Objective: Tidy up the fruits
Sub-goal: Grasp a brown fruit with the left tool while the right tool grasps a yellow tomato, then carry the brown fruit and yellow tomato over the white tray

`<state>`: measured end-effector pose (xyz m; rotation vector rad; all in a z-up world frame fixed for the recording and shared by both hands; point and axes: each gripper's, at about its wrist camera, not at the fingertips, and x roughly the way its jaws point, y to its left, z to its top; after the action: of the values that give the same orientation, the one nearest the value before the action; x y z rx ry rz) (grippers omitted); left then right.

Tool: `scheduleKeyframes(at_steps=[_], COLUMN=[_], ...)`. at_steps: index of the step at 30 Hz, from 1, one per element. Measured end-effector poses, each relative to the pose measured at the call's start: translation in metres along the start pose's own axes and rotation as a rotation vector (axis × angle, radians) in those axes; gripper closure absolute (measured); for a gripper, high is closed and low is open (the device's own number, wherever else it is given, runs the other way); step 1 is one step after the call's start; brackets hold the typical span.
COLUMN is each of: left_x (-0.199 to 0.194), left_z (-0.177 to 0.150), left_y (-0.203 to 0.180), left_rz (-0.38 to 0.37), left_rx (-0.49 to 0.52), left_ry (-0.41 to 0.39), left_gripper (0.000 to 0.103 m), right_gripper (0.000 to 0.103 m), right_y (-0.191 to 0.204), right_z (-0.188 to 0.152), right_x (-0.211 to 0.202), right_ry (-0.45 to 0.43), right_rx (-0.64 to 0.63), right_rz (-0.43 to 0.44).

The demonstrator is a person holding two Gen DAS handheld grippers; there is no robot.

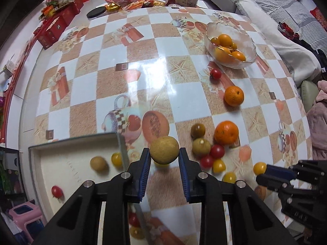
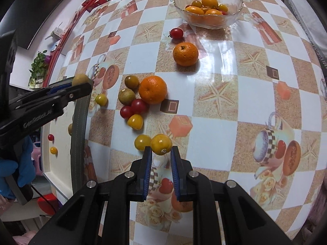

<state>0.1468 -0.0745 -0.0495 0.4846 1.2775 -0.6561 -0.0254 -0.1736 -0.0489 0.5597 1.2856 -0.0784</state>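
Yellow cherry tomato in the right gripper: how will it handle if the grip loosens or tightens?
The yellow cherry tomato looks round and glossy, pinched only at the tips of the right gripper, so it could probably squirt out forward. On the shiny table it would likely roll. It looks thin-skinned and small; a harder squeeze may split it.

Readable text: one mark only.
"GenRobot.AI" printed in grey on side of left gripper (image 2: 81, 88) body, right wrist view; red box lettering too blurred.
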Motion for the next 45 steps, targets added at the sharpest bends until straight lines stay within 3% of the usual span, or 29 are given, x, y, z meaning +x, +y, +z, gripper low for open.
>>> scheduleKeyframes(at_steps=[16,31,37,39,41,45], left_x=[-0.045,-0.042,-0.032,-0.030,-0.029,-0.024], left_z=[-0.090,-0.158,-0.187,-0.192,-0.194,-0.197], left_y=[0.050,0.110,0.130,0.132,0.133,0.133], left_rz=[0.020,0.026,0.032,0.033,0.032,0.028], left_rx=[-0.133,-0.278,-0.336,-0.338,-0.335,-0.326], left_ry=[0.018,0.075,0.118,0.124,0.125,0.135], left_gripper=[0.074,0.074,0.074,0.074,0.074,0.074], right_gripper=[0.083,0.083,0.082,0.075,0.060,0.056], right_y=[0.073,0.174,0.187,0.181,0.172,0.159], right_z=[-0.020,-0.005,-0.012,-0.017,-0.022,-0.031], right_x=[-0.015,0.014,0.035,0.043,0.052,0.072], right_ry=[0.033,0.083,0.133,0.152,0.163,0.192], right_rx=[-0.116,-0.319,-0.344,-0.359,-0.374,-0.412], right_rz=[-0.002,0.036,0.039,-0.012,-0.049,-0.073])
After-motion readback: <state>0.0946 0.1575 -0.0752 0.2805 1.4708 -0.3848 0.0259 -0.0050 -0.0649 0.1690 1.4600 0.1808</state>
